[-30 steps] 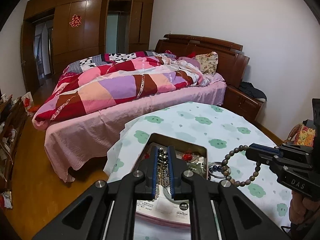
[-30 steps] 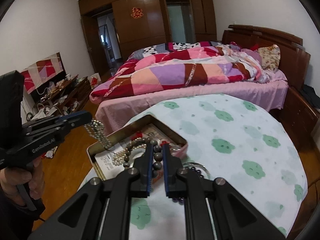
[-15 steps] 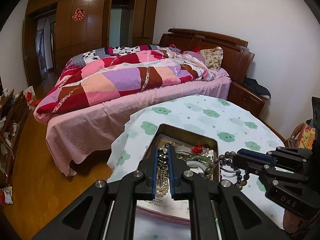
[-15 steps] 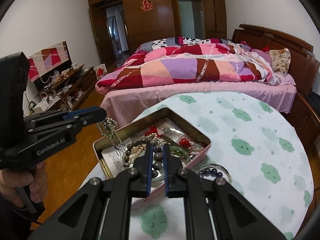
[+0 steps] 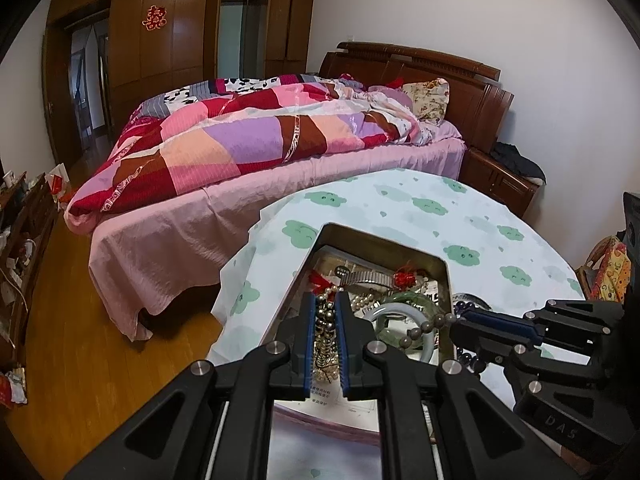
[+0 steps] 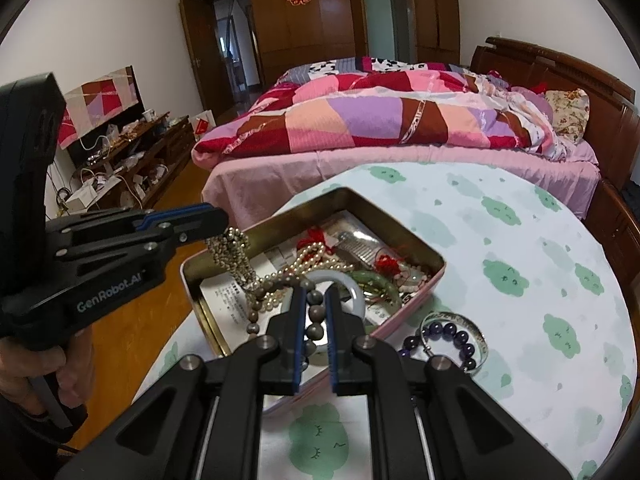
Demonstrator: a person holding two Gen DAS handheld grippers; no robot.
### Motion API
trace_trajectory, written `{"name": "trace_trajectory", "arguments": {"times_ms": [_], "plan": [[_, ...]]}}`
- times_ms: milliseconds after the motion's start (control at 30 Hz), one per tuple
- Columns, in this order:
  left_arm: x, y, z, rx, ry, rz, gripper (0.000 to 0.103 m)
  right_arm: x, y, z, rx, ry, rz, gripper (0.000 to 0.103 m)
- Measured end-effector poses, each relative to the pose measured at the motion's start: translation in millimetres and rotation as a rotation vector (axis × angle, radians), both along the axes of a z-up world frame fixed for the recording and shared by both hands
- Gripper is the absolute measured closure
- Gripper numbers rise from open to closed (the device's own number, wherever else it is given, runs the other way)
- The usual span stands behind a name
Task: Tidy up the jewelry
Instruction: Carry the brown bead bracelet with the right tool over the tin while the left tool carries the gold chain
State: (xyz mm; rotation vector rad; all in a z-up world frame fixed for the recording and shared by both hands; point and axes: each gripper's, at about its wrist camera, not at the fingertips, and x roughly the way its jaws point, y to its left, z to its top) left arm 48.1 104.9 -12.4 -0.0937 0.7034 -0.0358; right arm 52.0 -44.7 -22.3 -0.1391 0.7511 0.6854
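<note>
An open metal tin [image 6: 352,202] with a pink outside sits on the round table and holds pearls, a green bangle [image 6: 376,282], a white bangle and red tassels. My left gripper [image 5: 325,304] is shut on a silver bead necklace [image 6: 232,256] that hangs into the tin's left end. My right gripper [image 6: 316,300] is shut on a brown bead bracelet [image 6: 314,318], held just over the tin's near side; it also shows in the left wrist view [image 5: 424,330]. A purple bead bracelet [image 6: 448,338] and a silver bangle [image 6: 478,332] lie on the cloth right of the tin.
The table has a white cloth with green clouds [image 6: 520,264]. A bed with a patchwork quilt [image 6: 380,120] stands just beyond it. A TV stand with clutter [image 6: 132,160] is at the left, over a wooden floor. Wooden wardrobes line the back wall.
Both grippers have moved down and in over the tin. The brown bead bracelet has come from beside the tin to above its near side, and the silver necklace now dips inside.
</note>
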Motion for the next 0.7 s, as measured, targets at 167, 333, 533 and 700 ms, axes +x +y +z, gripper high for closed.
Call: {"name": "trace_trajectory", "arguments": {"times_ms": [167, 333, 533, 700], "plan": [[2.5, 1.2, -7.9, -0.002, 0.018, 0.002, 0.094, -0.9, 4.5, -6.6, -0.014, 0.01, 0.005, 0.092], [4.9, 1.6, -15.4, -0.002, 0.036, -0.001, 0.094, -0.7, 7.3, -10.8, -0.025, 0.018, 0.007, 0.092], [7.1, -0.4, -27.2, 0.004, 0.066, -0.005, 0.094, -0.5, 11.0, -18.3, -0.039, 0.029, 0.012, 0.092], [9.7, -2.3, -35.0, 0.005, 0.085, -0.008, 0.094, -0.3, 13.4, -23.3, -0.05, 0.037, 0.013, 0.092]]}}
